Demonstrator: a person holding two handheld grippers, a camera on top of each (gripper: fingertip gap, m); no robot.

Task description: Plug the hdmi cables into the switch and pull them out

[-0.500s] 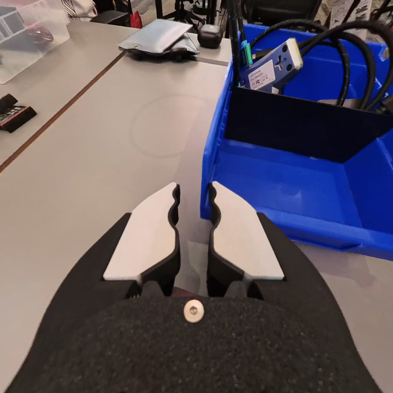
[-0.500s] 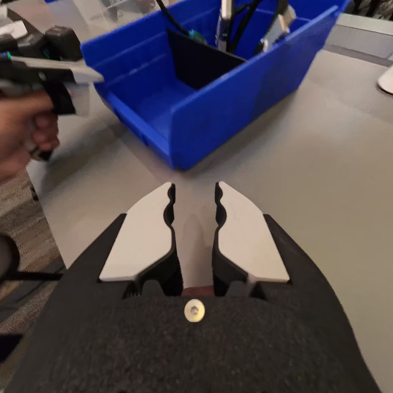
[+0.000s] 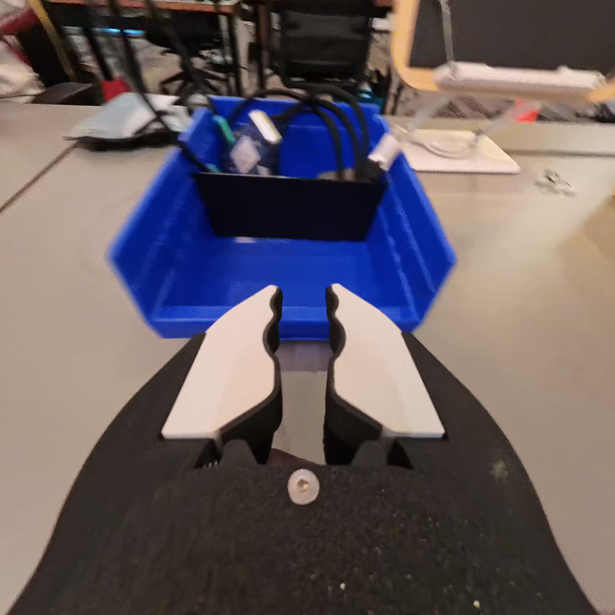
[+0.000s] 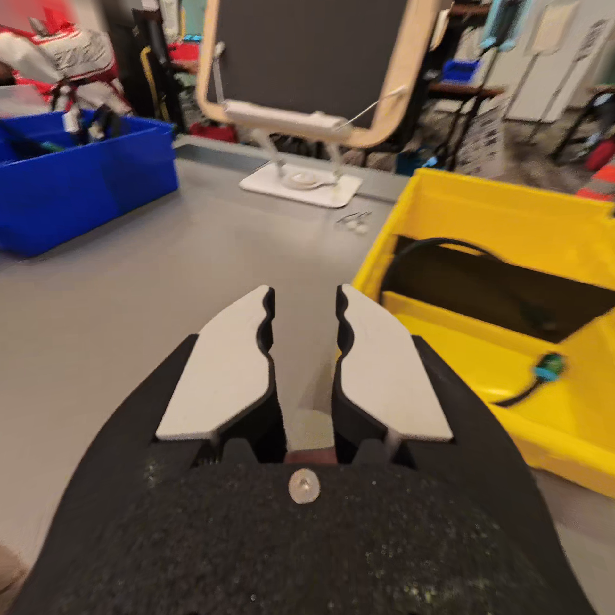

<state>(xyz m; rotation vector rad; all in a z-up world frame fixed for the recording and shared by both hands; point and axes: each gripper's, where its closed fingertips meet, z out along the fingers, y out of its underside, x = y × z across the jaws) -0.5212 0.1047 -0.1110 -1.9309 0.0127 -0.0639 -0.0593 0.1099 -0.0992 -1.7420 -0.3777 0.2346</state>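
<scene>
A blue bin sits straight ahead in the left wrist view, with a black divider. Behind the divider lie a blue switch and several black cables with metal plugs. My left gripper is open and empty, just before the bin's front lip. The blue bin also shows at the left of the right wrist view. My right gripper is open and empty above the grey table, just left of a yellow bin that holds a black cable with a teal plug.
A white stand carrying a framed dark panel stands at the table's far side between the bins. A few small metal bits lie near the yellow bin. A grey pouch lies left of the blue bin. Chairs and clutter stand beyond the table. My hands' fingertips stand some 45 cm from each other. To the blue switch: left tips about 25 cm, right tips about 55 cm.
My left gripper has swung right and now faces the blue bin head-on. My right gripper has swung right, away from the blue bin, and the yellow bin has come into view.
</scene>
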